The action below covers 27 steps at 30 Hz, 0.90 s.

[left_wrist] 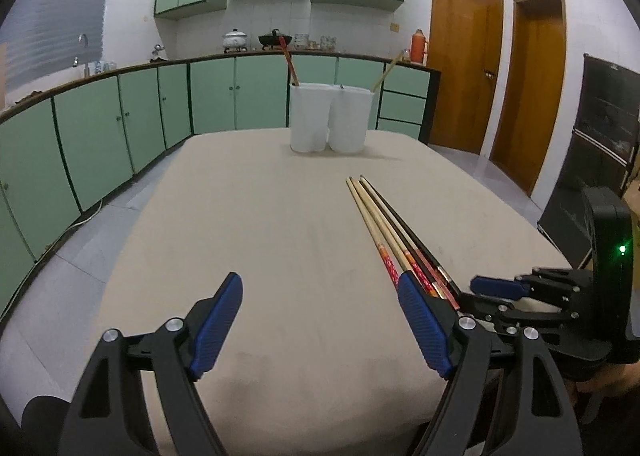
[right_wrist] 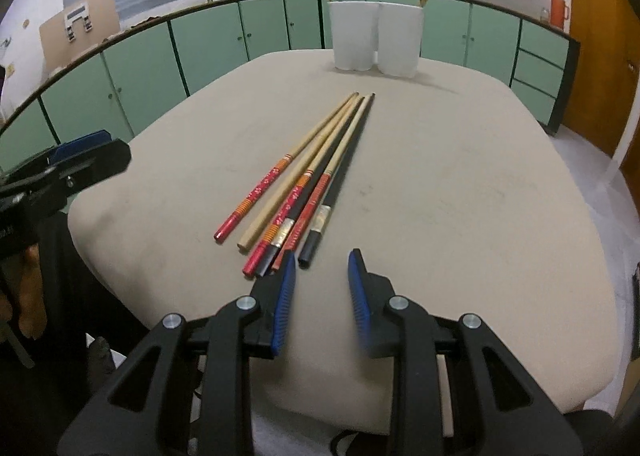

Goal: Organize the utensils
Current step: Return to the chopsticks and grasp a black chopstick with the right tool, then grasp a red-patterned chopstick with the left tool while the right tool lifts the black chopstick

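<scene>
Hand-held gripper (right_wrist: 322, 298) gaping, chopsticks (right_wrist: 308, 180) ahead, holders (right_wrist: 376, 38) beyond

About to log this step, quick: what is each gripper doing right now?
Left gripper: open wide, holding nothing.
Right gripper: partly open, empty, just short of the loose wooden chopsticks on the beige table.

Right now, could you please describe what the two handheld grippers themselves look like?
Both are the same build: black plastic linkage arms with cut-out slots and silver round pivot pins. The left gripper and right gripper each carry two fingers faced with blue ribbed pads. The right gripper's black body shows a small green light. No cables or sleeves are clearly visible.
</scene>
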### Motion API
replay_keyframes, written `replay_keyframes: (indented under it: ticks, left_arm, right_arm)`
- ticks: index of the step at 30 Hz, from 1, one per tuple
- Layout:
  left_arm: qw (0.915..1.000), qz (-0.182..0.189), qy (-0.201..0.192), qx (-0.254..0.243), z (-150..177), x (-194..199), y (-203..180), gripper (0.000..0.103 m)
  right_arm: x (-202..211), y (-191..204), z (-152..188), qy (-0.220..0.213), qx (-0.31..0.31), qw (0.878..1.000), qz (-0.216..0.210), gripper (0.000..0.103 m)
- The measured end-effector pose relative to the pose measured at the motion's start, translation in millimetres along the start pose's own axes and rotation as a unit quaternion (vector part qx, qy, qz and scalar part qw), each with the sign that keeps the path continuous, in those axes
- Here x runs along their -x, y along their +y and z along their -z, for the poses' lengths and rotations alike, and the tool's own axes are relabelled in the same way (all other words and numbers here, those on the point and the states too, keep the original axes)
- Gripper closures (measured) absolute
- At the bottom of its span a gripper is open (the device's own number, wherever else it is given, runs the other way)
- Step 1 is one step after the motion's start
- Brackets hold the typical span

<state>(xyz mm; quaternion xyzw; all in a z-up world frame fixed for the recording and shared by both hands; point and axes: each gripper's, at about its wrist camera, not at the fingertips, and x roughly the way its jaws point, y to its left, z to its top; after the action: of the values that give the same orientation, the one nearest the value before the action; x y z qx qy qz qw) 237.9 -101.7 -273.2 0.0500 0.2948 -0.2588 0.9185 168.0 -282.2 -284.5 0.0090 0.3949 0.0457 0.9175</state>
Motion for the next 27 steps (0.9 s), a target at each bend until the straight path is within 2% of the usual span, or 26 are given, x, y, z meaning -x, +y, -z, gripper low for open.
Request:
replay_keyframes:
  ticks: [3, 5, 6, 13, 21, 24, 27]
  left_arm:
    - [0.9999, 0.006, 0.009, -0.013, 4, -4, -6, 0.026]
    - [0.9996, 0.010, 0.015, -0.023, 6, -8, -13, 0.027]
    - [0.9994, 0.013, 0.019, -0.028, 8, -11, -16, 0.027]
    - [0.9968, 0.027, 0.043, -0.062, 14, -33, -43, 0.032]
    - [0.9947, 0.010, 0.071, -0.073, 19, -54, -53, 0.040]
    - [0.9957, -0.001, 0.066, -0.065, 17, -55, -49, 0.052]
    - [0.9969, -0.004, 0.060, -0.050, 15, -58, -44, 0.075]
  right_arm:
    - [-4, -4, -3, -0.005, 0.001, 1.000, 0.002, 0.080]
    - [-5, -11, -4, -0.005, -0.008, 1.000, 0.005, 0.095]
    - [-5, -16, -4, -0.005, -0.012, 1.000, 0.005, 0.096]
    - [0, -42, -1, -0.012, -0.044, 0.999, 0.015, 0.097]
    - [2, -48, 3, -0.018, -0.054, 0.998, 0.022, 0.097]
    - [2, -53, 4, -0.021, -0.067, 0.997, 0.037, 0.097]
    - [1, -54, 5, -0.025, -0.074, 0.996, 0.050, 0.096]
